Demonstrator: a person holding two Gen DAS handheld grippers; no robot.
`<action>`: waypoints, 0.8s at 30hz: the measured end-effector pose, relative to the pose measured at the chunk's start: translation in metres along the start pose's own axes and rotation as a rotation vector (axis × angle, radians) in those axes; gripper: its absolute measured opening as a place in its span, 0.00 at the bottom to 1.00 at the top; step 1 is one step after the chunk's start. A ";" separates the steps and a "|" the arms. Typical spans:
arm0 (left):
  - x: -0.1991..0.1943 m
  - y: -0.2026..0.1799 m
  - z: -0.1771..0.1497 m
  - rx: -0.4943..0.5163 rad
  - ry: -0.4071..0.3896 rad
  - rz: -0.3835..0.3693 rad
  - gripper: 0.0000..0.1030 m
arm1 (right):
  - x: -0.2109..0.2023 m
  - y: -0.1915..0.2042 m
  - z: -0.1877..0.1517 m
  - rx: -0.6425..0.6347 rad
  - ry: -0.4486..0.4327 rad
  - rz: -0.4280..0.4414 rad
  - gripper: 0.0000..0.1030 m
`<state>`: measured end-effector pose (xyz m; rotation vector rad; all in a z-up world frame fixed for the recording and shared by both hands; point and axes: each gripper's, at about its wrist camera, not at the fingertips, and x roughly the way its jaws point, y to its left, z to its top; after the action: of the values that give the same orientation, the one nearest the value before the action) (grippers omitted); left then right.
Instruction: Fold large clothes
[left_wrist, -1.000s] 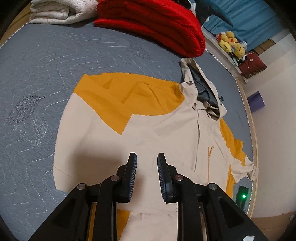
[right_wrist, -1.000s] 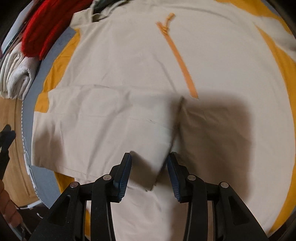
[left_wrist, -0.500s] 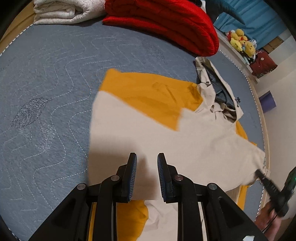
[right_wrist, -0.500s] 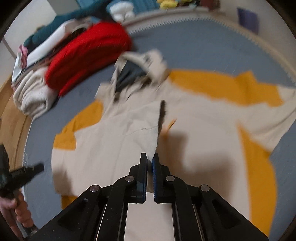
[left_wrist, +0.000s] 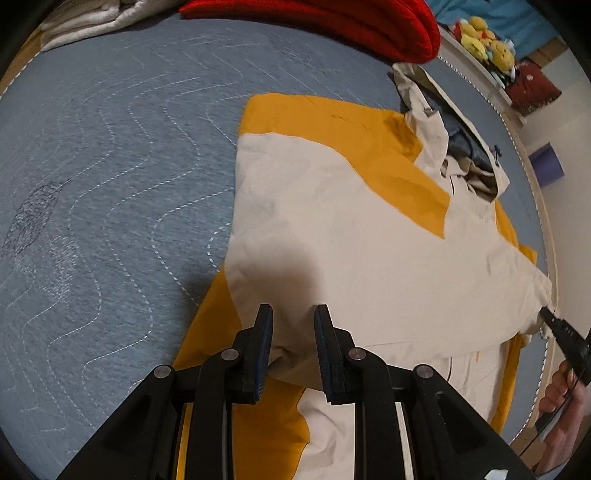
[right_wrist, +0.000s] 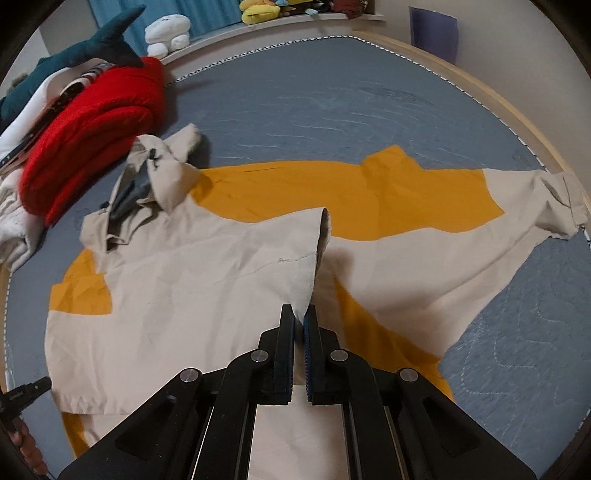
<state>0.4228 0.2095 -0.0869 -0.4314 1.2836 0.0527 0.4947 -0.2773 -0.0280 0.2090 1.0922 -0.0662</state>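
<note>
A beige and orange hooded jacket (left_wrist: 351, 236) lies spread on a blue-grey quilted mat (left_wrist: 110, 166). My left gripper (left_wrist: 291, 317) is open, its fingers either side of a bunched beige fold at the jacket's near edge. My right gripper (right_wrist: 300, 317) is shut on the edge of a beige panel of the jacket (right_wrist: 207, 280) and holds it lifted above the garment. The other sleeve (right_wrist: 546, 206) stretches to the right in the right wrist view. The hood (right_wrist: 155, 173) lies at the back left.
A folded red blanket (right_wrist: 92, 125) and white folded cloth (right_wrist: 14, 221) lie at the mat's far left. A plush shark (right_wrist: 74, 55) and soft toys (left_wrist: 484, 40) sit beyond the mat's rim. A purple box (right_wrist: 432, 29) stands by the wall.
My right gripper closed on the beige panel's edge and lifted it, pulling the panel across the jacket. My left gripper stayed open and moved closer over the jacket's near edge.
</note>
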 end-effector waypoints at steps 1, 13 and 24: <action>0.003 -0.001 -0.001 0.008 0.006 0.000 0.20 | 0.003 -0.001 0.000 0.000 -0.005 -0.010 0.05; 0.018 -0.008 -0.012 0.095 0.029 0.092 0.20 | 0.020 -0.039 0.006 0.123 -0.020 -0.055 0.14; 0.040 -0.014 -0.021 0.105 0.100 0.075 0.20 | 0.079 -0.039 -0.021 0.155 0.230 0.077 0.28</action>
<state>0.4191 0.1817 -0.1246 -0.2981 1.3942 0.0271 0.5066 -0.3076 -0.1128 0.4054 1.3081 -0.0585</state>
